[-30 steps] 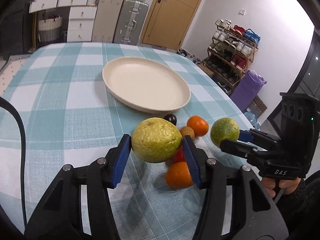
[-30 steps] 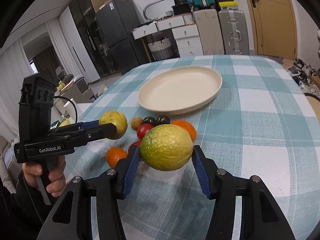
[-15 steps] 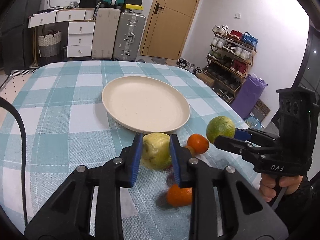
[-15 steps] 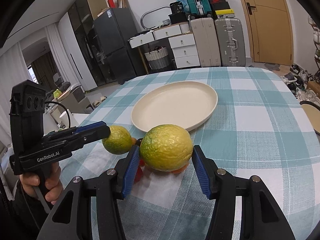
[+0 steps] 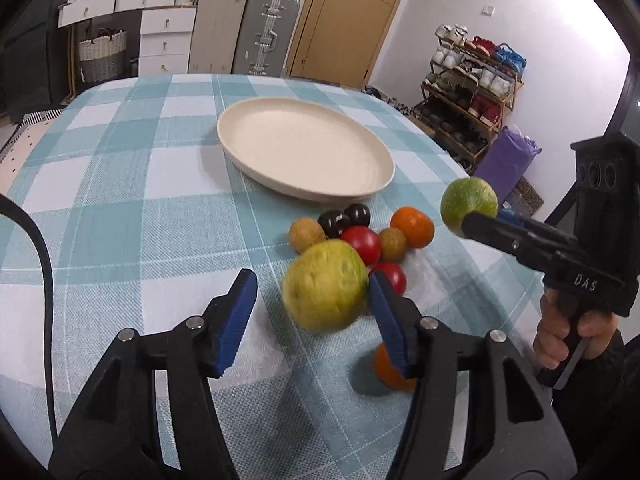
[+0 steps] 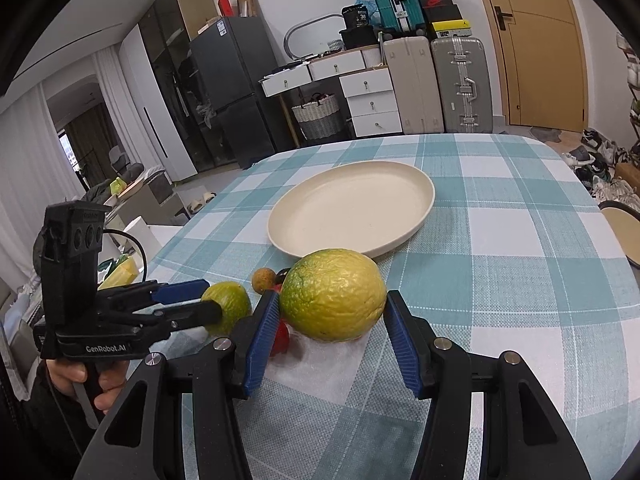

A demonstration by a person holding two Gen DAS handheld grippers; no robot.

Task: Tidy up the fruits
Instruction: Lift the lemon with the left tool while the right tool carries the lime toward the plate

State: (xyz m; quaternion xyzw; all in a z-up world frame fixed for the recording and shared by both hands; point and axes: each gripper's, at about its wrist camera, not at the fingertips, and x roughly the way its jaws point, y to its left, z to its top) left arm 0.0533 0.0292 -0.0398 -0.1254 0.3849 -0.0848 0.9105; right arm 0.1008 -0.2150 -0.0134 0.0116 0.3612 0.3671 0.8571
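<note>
A second ago the left gripper clamped its yellow-green citrus squarely between both pads; half a second ago its jaws stood pinched much narrower. Now they are opening: the fruit, blurred, lies against the right-hand blue pad while the left-hand pad stands clear of it, with checked cloth showing between them. The small fruits that the citrus mostly covered a second ago are now in plain sight beyond it.

The right gripper has kept its hold throughout. Its jaws stand at a middling width, closed on the second, larger citrus, which hangs above the tablecloth near the table's near edge.

The cream plate sits toward the middle of the table, nothing on it. Between the plate and the near edge lies the pile: two dark plums, two brown round fruits, two red tomatoes, an orange, and another orange half hidden behind the left gripper's right finger.

Writing: "DAS" is stamped on the side of the right gripper's body seen from the left wrist, and "GenRobot.AI" on the left gripper's body seen from the right wrist. A dark box on the stacked luggage behind bears "38".
</note>
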